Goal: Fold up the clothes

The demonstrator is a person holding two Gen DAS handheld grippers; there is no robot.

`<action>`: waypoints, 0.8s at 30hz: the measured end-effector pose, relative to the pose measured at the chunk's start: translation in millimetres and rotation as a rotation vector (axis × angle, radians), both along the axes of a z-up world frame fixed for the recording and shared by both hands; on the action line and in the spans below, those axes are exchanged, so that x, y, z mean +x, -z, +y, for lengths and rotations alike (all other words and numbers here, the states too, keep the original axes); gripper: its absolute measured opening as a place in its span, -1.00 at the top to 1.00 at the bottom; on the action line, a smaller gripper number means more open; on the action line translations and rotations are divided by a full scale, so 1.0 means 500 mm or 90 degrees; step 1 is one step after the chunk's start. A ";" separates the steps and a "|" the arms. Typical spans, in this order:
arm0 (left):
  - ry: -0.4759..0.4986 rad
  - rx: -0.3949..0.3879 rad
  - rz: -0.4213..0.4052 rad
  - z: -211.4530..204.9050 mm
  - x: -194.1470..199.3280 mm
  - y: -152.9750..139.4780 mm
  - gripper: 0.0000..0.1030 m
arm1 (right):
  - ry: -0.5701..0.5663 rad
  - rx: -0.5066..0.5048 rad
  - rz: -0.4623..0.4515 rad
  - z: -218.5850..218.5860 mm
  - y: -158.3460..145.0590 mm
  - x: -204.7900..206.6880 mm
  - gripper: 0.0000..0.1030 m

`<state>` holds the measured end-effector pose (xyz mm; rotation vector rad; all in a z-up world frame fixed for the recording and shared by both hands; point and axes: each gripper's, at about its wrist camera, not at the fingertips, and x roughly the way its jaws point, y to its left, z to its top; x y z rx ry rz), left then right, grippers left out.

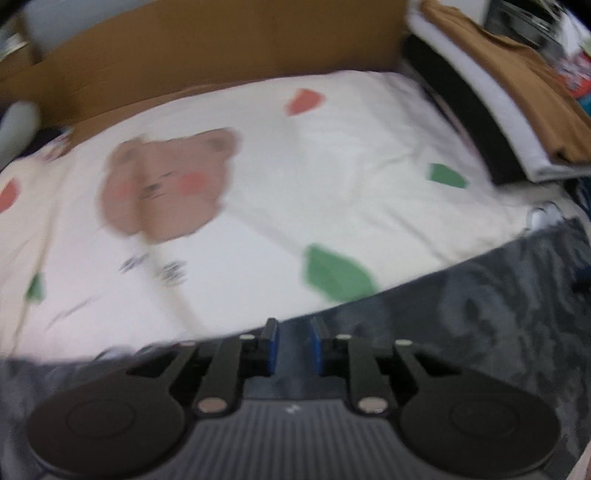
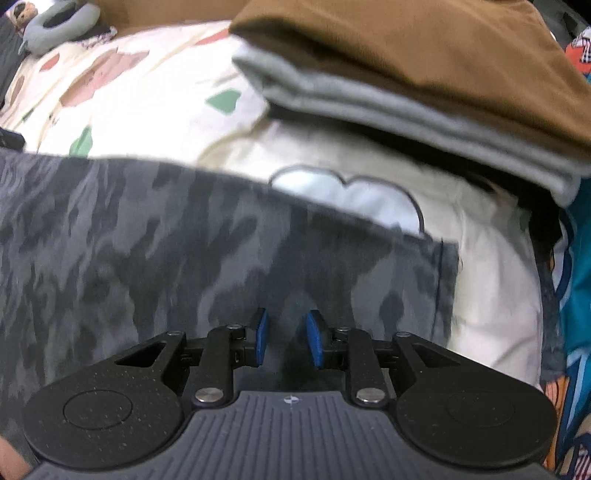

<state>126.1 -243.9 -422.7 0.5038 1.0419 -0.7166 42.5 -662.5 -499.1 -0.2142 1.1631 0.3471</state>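
Both grippers up off the cloth now. Your left gripper (image 1: 294, 345) has jaws parted, nothing between; right gripper (image 2: 287, 341) same, gap empty. The grey camo garment (image 2: 147, 236) lies flat on the bear-print sheet (image 1: 332, 147), at the bed's near edge, beside the folded stack (image 2: 406, 74). Looks thin, soft & floppy, so it'll sag — pinch near a hem or corner, w/ both hands apart.

You're working in a bedroom at home: a cream bedspread (image 1: 332, 155) printed with a cartoon bear (image 1: 166, 184) (blurred here), a stack of folded clothes (image 2: 424, 85), and a grey neck pillow (image 2: 59, 26) beside a cardboard box (image 1: 207, 51).
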 end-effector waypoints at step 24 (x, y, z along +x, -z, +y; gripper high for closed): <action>-0.300 0.017 -0.016 0.233 0.096 0.109 0.44 | -0.093 -0.073 0.112 -0.023 0.022 -0.153 0.34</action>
